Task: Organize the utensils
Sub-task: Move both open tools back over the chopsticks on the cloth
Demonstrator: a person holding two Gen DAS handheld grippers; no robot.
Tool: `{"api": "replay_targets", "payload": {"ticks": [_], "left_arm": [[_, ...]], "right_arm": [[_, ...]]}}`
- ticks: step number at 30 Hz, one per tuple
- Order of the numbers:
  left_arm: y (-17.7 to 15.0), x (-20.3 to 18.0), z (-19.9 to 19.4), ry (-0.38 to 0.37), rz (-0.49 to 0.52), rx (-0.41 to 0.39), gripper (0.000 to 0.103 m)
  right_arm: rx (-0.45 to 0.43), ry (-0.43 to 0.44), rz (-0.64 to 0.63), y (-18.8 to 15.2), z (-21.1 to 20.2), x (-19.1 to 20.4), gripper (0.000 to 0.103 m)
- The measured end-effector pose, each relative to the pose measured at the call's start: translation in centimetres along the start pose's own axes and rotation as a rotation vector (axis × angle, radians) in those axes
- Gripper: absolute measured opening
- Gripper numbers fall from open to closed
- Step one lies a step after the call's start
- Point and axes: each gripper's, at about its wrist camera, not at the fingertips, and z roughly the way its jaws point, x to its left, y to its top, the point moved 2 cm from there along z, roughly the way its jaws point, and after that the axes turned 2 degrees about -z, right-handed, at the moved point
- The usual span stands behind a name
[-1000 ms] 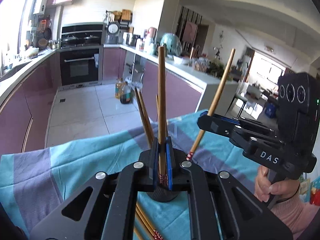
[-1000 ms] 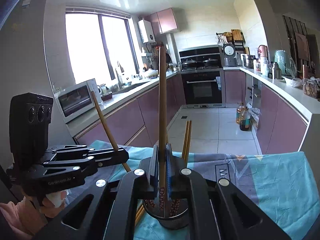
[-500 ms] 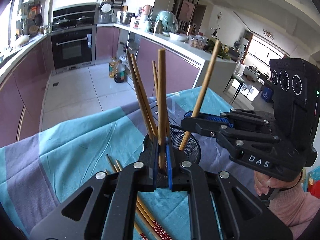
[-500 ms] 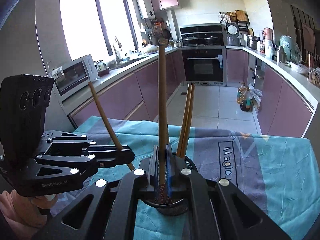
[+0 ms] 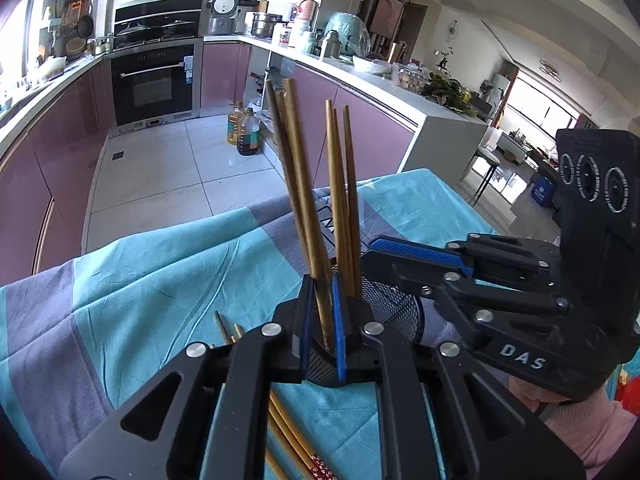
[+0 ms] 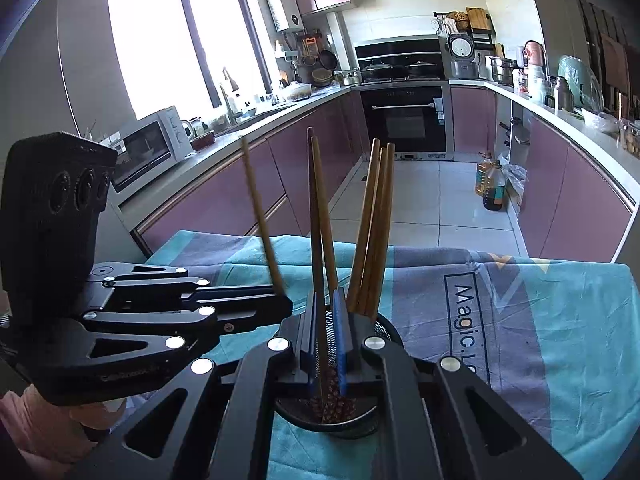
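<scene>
A black mesh utensil cup [image 5: 394,312] [image 6: 360,426] stands on the cloth-covered table with several brown wooden chopsticks [image 5: 340,200] [image 6: 374,224] standing in it. My left gripper [image 5: 320,316] is just over the cup's near rim, jaws slightly apart with a chopstick [image 5: 298,184] loose between the blue pads; from the right wrist it [image 6: 280,304] shows with that chopstick [image 6: 260,216] leaning. My right gripper [image 6: 326,340] is over the cup, jaws a little apart around a chopstick [image 6: 316,232] that stands in the cup. It also shows in the left wrist view [image 5: 384,256].
Several loose chopsticks [image 5: 288,436] with red patterned ends lie on the teal and grey cloth [image 5: 160,280] near the left gripper. The cloth's far edge [image 6: 440,250] drops to the kitchen floor. Purple cabinets and an oven stand beyond.
Both grippers came down to the cup with their chopsticks. Both jaws have eased open, and the chopsticks now lean in the cup instead of being held upright.
</scene>
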Motion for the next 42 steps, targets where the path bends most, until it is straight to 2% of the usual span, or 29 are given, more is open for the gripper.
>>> {"api": "replay_targets", "payload": {"ticks": [6,10,12,19,22,32,42], "left_arm": [[-0.3,0.7,-0.4,0.026,-0.025,-0.035,0.016],[-1.2,1.2,-2.4,0.048,-0.031,-0.100,0.021],[-1.7,1.5,-3.5,0.062,-0.028,-0.125,0.022],[-4.6,1.8,-6.5,0.148,0.005,-0.188,0.035],[-6.4,2.5,-6.7,0.167,0.002,-0.167,0.036],[-12.2,4.8,-3.4,0.206,-0.033,-0.015,0.036],[-14.4,5.1,-1.1,0.197,-0.052,0.060,0.036]], "right_arm": [[-0.009,0.013,-0.002,-0.7,-0.6,0.4,0.015],[-0.031,0.035,-0.013,-1.3,-1.7,1.2,0.026],[-0.043,0.049,-0.030,-1.6,-2.3,1.7,0.027],[-0.056,0.111,-0.101,-3.6,-4.2,4.6,0.037],[-0.028,0.130,-0.124,-5.1,-3.9,5.6,0.043],[0.134,0.138,-0.060,-9.5,1.0,6.2,0.043],[0.221,0.105,-0.036,-11.4,3.8,6.8,0.038]]}}
